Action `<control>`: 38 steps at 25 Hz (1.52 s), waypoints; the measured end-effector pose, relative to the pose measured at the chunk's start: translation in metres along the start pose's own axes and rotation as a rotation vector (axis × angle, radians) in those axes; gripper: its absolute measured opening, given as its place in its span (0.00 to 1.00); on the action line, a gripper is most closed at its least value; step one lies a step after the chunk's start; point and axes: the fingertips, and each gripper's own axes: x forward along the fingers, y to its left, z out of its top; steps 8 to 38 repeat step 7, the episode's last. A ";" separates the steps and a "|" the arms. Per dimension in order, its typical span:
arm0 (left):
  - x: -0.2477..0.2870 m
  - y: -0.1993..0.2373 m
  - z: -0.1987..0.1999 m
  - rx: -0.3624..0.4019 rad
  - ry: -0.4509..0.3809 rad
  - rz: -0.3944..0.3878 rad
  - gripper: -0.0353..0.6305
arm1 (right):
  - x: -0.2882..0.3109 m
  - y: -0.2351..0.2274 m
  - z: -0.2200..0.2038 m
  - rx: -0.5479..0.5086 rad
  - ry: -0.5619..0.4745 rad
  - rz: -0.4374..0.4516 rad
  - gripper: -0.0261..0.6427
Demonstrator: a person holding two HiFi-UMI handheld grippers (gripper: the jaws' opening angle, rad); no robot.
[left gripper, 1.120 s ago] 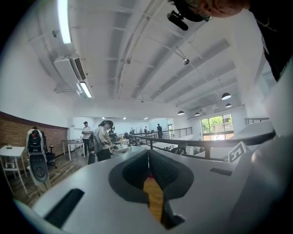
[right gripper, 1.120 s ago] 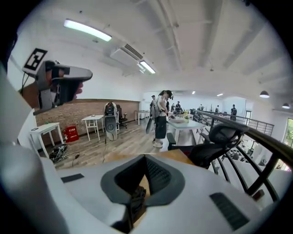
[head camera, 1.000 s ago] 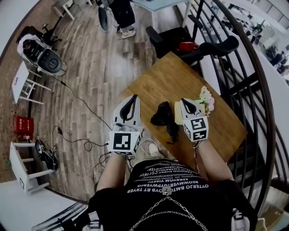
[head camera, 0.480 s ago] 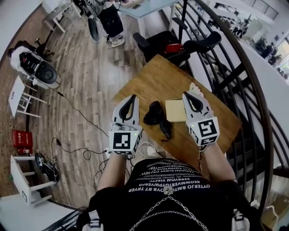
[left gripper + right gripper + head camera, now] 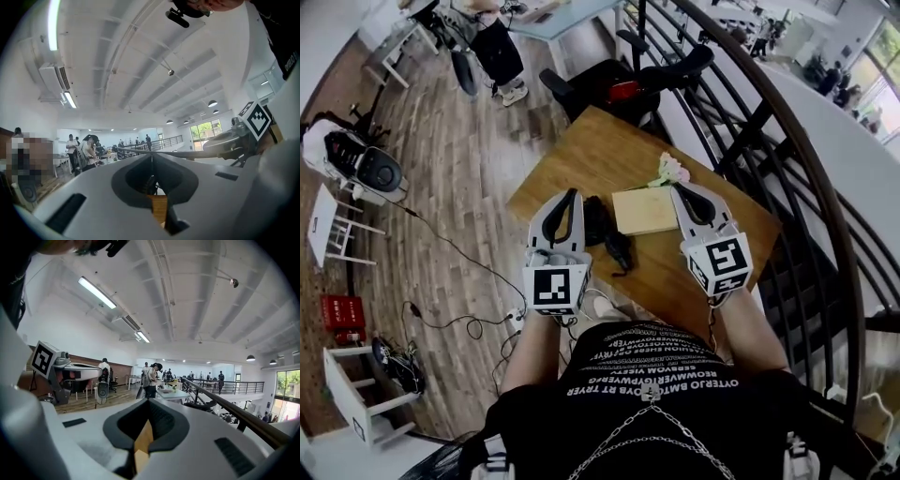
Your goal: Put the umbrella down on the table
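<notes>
Head view, looking steeply down.

- Wooden floor (image 5: 459, 169) is filling the left half; a dark curved railing (image 5: 787, 141) is sweeping down the right.
- Wooden table (image 5: 581, 155) is sitting cornerwise against that railing, near corner toward the wearer, likely so that everything on it lies within easy reach.
- Left gripper (image 5: 570, 197) is hovering over the table's near left edge. Its claw is pressed fully together, the two halves meeting along one seam in the left gripper view, with nothing pinched in it.
- Right gripper (image 5: 679, 189) is hanging over the near right part of the table. Its claw is likewise closed tight and carrying nothing; only tabletop is showing through the hollow behind the tips in the right gripper view.
- Tan square board (image 5: 645, 211) is lying flat between the two grippers, nearer the right one.
- Umbrella (image 5: 605, 234), black and folded, is lying on the tabletop just beside the left gripper and just left of the board; whether it is touching the board cannot be told. Folded and flat on its side, it is probably sitting stable there, not about to roll.
- Small bunch of pale flowers (image 5: 670, 171) is resting at the board's far corner.

Judgement: with the umbrella bearing on the wood and both claws empty, the put-down is looking complete.
</notes>
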 end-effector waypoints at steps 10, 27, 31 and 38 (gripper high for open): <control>-0.012 -0.041 0.002 0.000 -0.001 -0.005 0.10 | -0.039 -0.006 -0.009 0.002 -0.003 0.008 0.06; -0.012 -0.041 0.002 0.000 -0.001 -0.005 0.10 | -0.039 -0.006 -0.009 0.002 -0.003 0.008 0.06; -0.012 -0.041 0.002 0.000 -0.001 -0.005 0.10 | -0.039 -0.006 -0.009 0.002 -0.003 0.008 0.06; -0.012 -0.041 0.002 0.000 -0.001 -0.005 0.10 | -0.039 -0.006 -0.009 0.002 -0.003 0.008 0.06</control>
